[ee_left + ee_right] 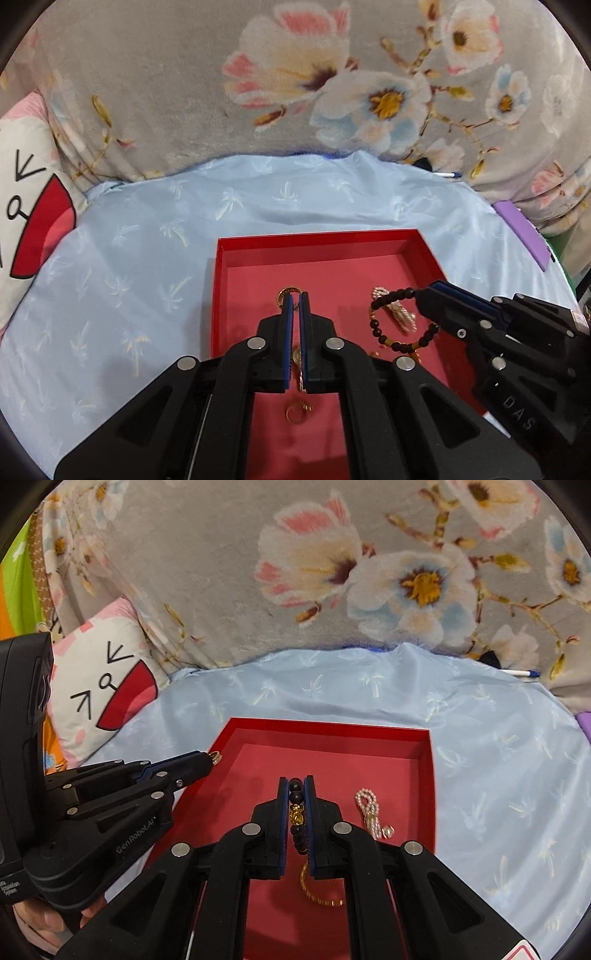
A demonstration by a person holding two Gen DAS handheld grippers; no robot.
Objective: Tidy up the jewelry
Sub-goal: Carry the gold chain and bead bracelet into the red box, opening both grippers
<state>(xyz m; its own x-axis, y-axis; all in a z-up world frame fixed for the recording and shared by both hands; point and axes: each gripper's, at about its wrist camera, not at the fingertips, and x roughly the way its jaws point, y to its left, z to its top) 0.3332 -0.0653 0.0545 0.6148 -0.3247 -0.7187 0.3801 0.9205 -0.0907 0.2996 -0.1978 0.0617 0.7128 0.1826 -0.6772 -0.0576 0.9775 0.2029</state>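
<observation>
Above the red box (pixel 325 254), the left claw (pixel 295 295) is closed on a gold ring (pixel 287 292) and the right claw (pixel 296 781) grips the bead bracelet (pixel 399 321), probably to lay them inside apart from the pearl chain (pixel 369 810).

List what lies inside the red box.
In the red box: a pearl chain, a gold bangle and a small gold ring. The hand-held grippers cover some of its floor.

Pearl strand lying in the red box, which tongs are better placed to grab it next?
Neither is free: the left tongs are shut on a gold ring piece, the right tongs on the black bead bracelet. Once emptied, the right would probably suit better, since the pearl strand lies just beside it.
</observation>
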